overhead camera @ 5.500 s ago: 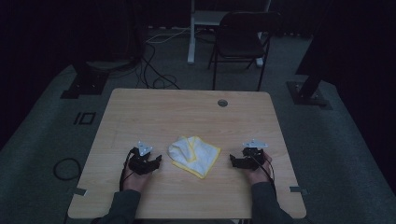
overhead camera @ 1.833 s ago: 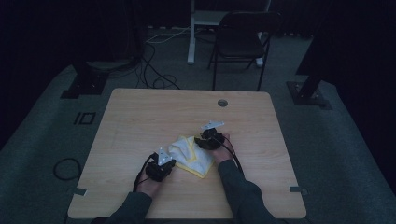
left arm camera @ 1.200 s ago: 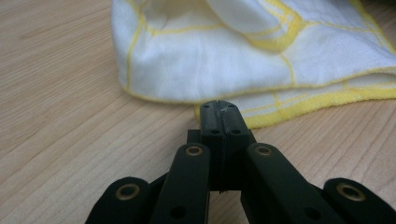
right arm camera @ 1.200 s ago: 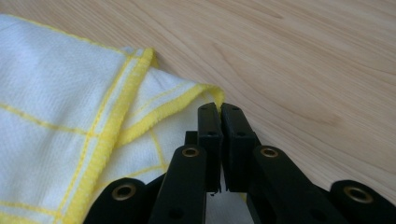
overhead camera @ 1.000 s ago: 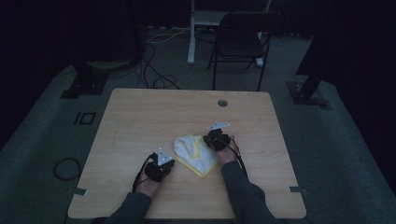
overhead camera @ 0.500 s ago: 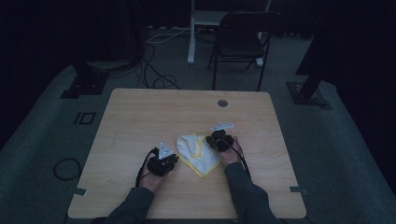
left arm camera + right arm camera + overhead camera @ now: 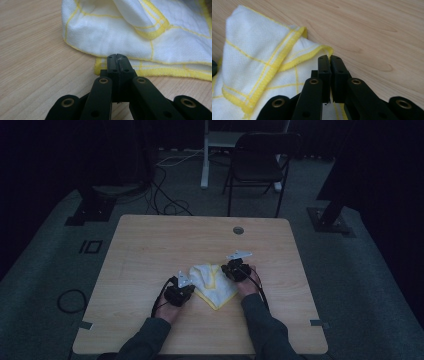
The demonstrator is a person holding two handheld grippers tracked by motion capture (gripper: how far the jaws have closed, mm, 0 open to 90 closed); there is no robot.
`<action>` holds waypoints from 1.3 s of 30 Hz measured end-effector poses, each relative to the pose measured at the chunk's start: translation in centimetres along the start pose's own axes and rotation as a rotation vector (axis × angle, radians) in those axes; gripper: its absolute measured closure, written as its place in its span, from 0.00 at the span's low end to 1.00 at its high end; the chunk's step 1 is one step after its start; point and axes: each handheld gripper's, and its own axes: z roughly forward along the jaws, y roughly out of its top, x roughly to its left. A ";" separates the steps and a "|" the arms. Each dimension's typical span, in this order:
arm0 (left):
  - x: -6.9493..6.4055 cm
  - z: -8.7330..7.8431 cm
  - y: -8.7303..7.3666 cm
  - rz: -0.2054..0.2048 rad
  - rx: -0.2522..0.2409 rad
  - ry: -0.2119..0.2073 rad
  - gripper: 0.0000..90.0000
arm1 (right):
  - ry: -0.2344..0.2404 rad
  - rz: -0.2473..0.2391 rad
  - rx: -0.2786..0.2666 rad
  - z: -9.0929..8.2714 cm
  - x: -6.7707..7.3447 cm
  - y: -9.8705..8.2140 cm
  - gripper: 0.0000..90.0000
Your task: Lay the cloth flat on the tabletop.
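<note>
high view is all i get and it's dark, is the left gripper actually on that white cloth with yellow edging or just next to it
Observer: On it. In the left gripper view, the left gripper has its jaws shut at the yellow hem of the white cloth with yellow edging.
Operator: and the right one
Observer: The right gripper view shows the right gripper shut on a folded yellow-hemmed corner of the cloth.
Operator: is the cloth flat or bunched
Observer: Bunched. The left gripper view shows folds overlapping, with one layer lying over the hem on the light wooden table.
</note>
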 end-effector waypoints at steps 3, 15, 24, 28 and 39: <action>0.0 0.0 0.1 0.000 0.006 0.004 1.00 | -0.006 0.001 -0.005 -0.4 -0.1 0.1 0.98; -0.2 0.0 0.1 -0.007 0.006 0.012 1.00 | -0.049 0.032 -0.016 -1.8 -1.5 -1.1 0.98; -0.1 0.0 0.0 -0.014 0.004 0.011 1.00 | -0.088 0.065 -0.021 -3.6 -2.9 -2.4 0.98; 0.0 -0.1 0.0 -0.017 0.008 0.015 1.00 | -0.110 0.092 -0.026 -4.9 -3.8 -3.5 0.98; 0.0 -0.5 -0.3 -0.018 0.021 0.031 1.00 | -0.140 0.133 -0.032 -7.1 -4.8 -5.2 0.98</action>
